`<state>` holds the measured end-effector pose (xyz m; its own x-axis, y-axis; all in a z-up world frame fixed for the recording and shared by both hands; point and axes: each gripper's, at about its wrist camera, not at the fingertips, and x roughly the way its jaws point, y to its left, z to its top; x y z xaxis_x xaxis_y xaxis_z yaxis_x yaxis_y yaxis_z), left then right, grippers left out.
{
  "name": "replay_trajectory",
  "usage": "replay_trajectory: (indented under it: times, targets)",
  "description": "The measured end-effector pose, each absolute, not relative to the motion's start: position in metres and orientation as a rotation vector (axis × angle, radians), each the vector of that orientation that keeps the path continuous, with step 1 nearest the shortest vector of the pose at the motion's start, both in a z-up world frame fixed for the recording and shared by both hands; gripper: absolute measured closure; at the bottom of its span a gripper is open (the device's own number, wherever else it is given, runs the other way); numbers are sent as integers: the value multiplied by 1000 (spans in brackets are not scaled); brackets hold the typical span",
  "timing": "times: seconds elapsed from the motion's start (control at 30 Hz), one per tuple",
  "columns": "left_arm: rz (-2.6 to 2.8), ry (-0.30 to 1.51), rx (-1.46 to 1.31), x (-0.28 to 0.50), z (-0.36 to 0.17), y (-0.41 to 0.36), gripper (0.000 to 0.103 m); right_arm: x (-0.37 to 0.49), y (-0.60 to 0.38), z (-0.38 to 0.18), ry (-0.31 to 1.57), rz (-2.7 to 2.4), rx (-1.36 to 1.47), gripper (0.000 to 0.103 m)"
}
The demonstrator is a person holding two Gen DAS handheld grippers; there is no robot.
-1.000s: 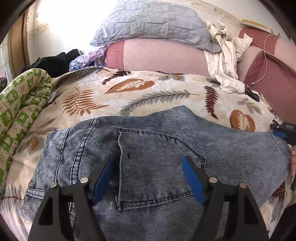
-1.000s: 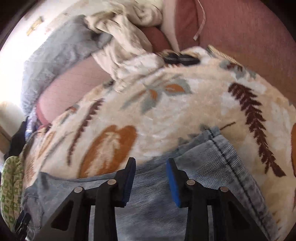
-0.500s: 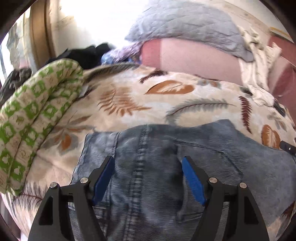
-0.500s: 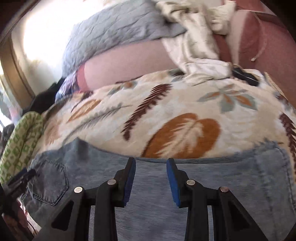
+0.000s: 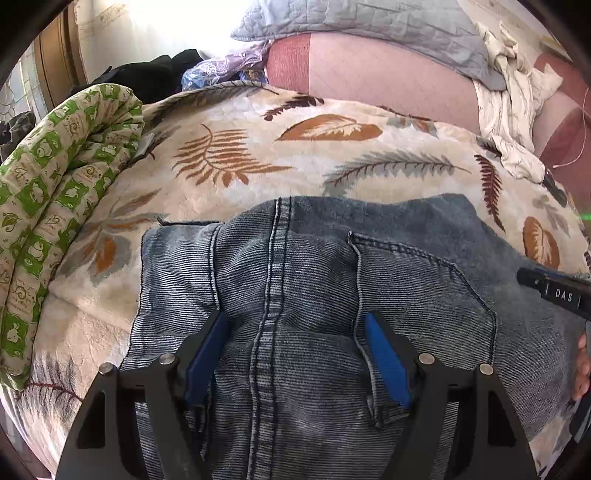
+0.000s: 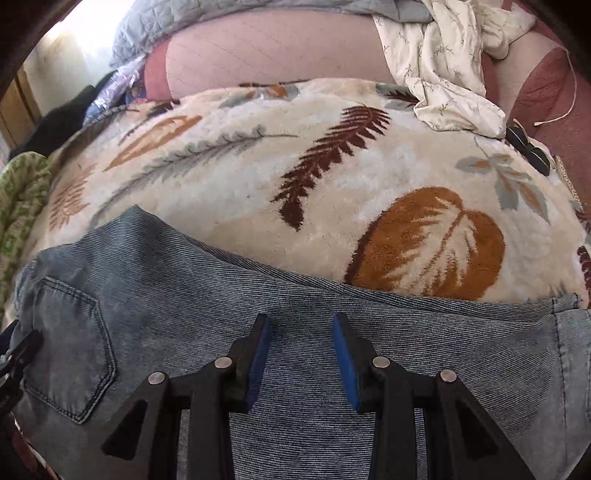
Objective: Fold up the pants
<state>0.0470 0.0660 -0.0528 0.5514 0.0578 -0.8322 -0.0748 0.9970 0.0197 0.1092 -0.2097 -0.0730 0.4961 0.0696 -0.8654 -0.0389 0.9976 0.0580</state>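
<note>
pants (image 5: pixel 314 314): denim, flat on bed blanket (image 5: pixel 258 155), near edge
L gripper (image 5: pixel 295 354): jaws wide apart, nothing held
R gripper (image 6: pixel 301 354): jaws parted, nothing held
risk: single-layer pinch → lopsided fold

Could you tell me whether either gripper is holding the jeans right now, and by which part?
Nothing is held: the left gripper and right gripper are open over the faded blue denim jeans.

Strong daylight enters from upper left in both views, blowing the wall (image 5: pixel 155 22) out to white glare. The blanket (image 6: pixel 332 177) is evenly lit, with soft shadows; the right view is slightly blurred. Heavy fisheye bending and black vignette ring both frames.
</note>
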Motion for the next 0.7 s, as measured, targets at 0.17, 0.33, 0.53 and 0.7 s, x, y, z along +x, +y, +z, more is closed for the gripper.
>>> replay_trajectory:
  times: [0.17,0.33,0.53,0.7]
  targets:
    - [75,1006,-4,52,-62,64,21,113,-204,-73,1081,21,0,64]
    - [71,1007,8,54,-66,62,18,117,-200,-73,1099,-1,-21,64]
    - [50,1006,-11,47,-57,66,18,118,-209,-61,1108,50,14,64]
    - [13,996,-43,41,-46,69,18,109,-216,-33,1032,60,22,64]
